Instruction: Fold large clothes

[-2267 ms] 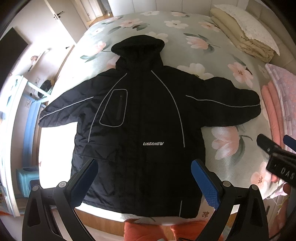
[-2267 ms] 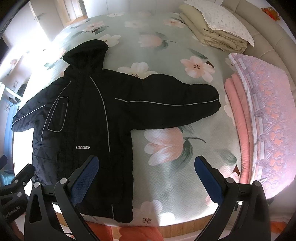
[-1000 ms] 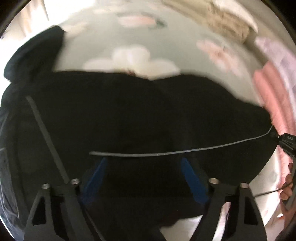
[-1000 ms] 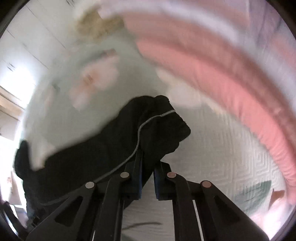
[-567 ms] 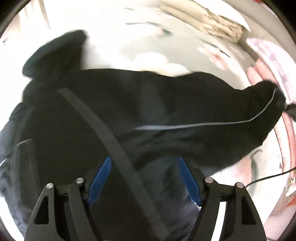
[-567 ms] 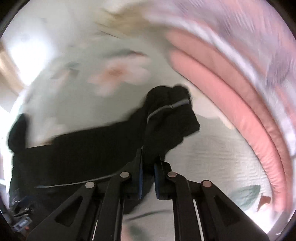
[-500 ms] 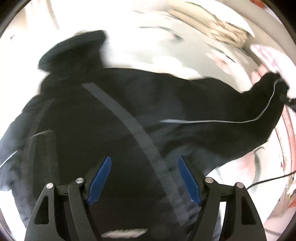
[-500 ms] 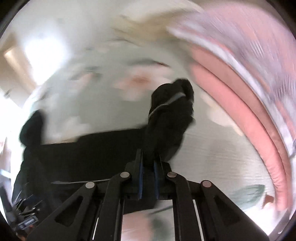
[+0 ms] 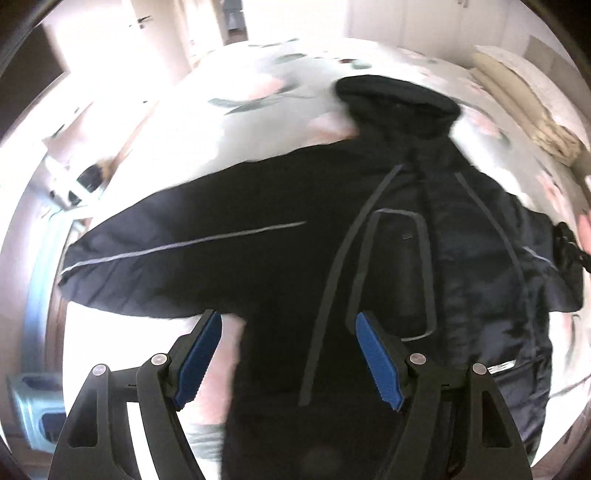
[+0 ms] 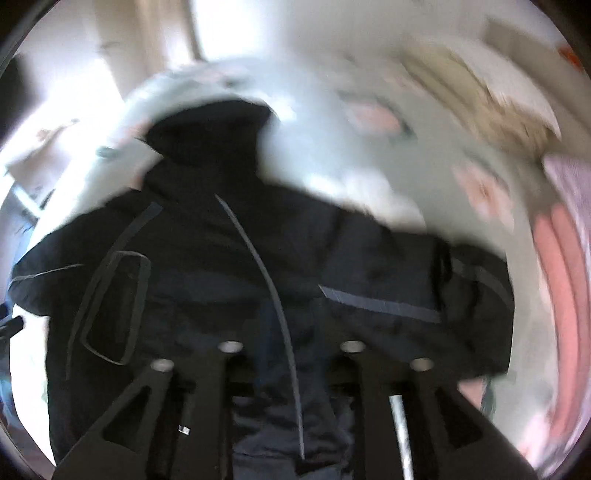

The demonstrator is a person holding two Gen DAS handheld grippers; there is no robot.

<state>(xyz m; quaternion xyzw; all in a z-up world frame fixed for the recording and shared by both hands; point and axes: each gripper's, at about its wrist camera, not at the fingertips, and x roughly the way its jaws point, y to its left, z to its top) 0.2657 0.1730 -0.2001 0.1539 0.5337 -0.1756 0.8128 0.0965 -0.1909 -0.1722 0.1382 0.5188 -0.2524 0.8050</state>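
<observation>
One sleeve (image 10: 424,295) lay folded over jacket (image 9: 369,258) | my right gripper (image 10: 291,350) had just been opening, nothing between | my left gripper (image 9: 288,354) wide, empty | risk: puffy sleeve springing back.

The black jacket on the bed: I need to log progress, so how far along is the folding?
Early. One sleeve already lies folded across the black jacket; the right gripper, jaws just opening, seems to have released it. The left gripper hovers open, holding nothing. The other sleeve is still spread out, and the hood and body remain unfolded.

Floral bedspread (image 9: 258,110) (glare-washed), white cupboard doors (image 9: 406,22), folded pink quilt (image 10: 557,277).
</observation>
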